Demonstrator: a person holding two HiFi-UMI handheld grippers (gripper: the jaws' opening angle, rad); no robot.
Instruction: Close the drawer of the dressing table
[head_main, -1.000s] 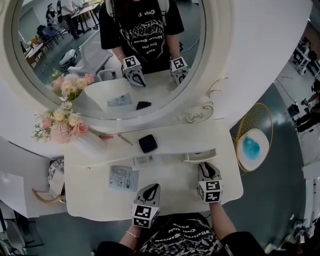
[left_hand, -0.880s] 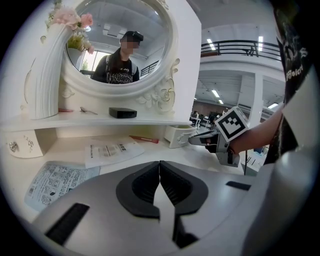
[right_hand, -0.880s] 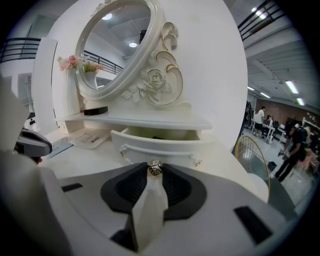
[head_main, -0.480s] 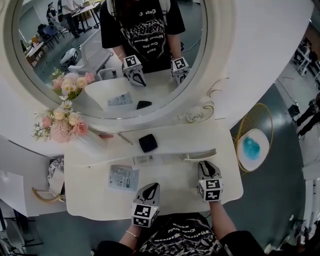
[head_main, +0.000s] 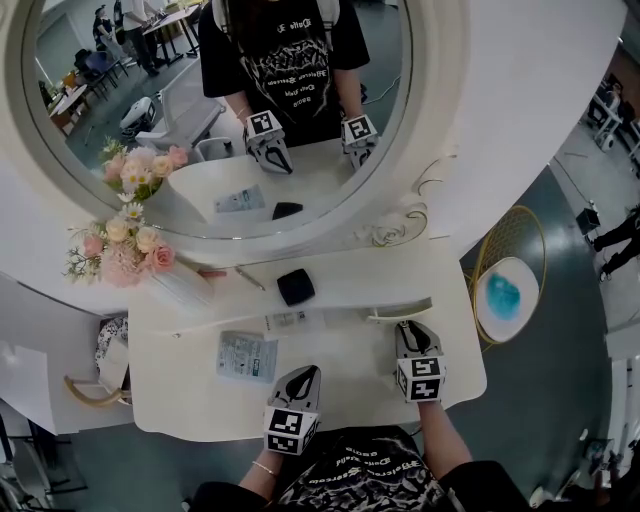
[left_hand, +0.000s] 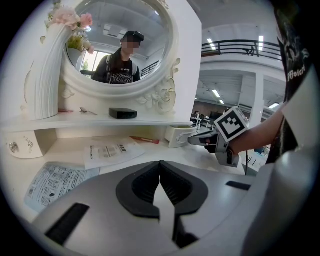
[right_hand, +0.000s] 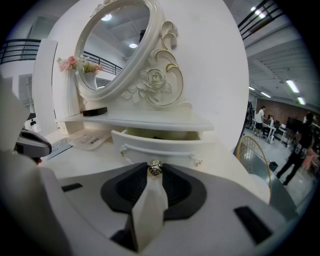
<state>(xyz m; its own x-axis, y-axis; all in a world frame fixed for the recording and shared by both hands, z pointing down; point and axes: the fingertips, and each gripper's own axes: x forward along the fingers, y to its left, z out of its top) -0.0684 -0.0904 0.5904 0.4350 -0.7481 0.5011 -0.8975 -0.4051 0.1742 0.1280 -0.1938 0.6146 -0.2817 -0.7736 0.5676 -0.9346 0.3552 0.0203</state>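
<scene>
Jaws of the right gripper (right_hand: 156, 173) pinched a small gold rose-shaped knob (right_hand: 155, 167) at their tips, the dark ribbed pads (right_hand: 176, 187) narrowing onto it. Just beyond the knob stood the drawer (right_hand: 160, 145), pulled partly out from under the shelf (right_hand: 150, 122) near the right edge of the dressing table (head_main: 340, 355). It was glossy white, its front gently curved and crossed by a slender bar handle (right_hand: 150, 151) with gold ends. The left gripper (left_hand: 160, 167) had its jaws pressed together, empty, over the table's front edge.

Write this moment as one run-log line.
drawer: open | right claw: shut on knob | left claw: shut, empty
</scene>
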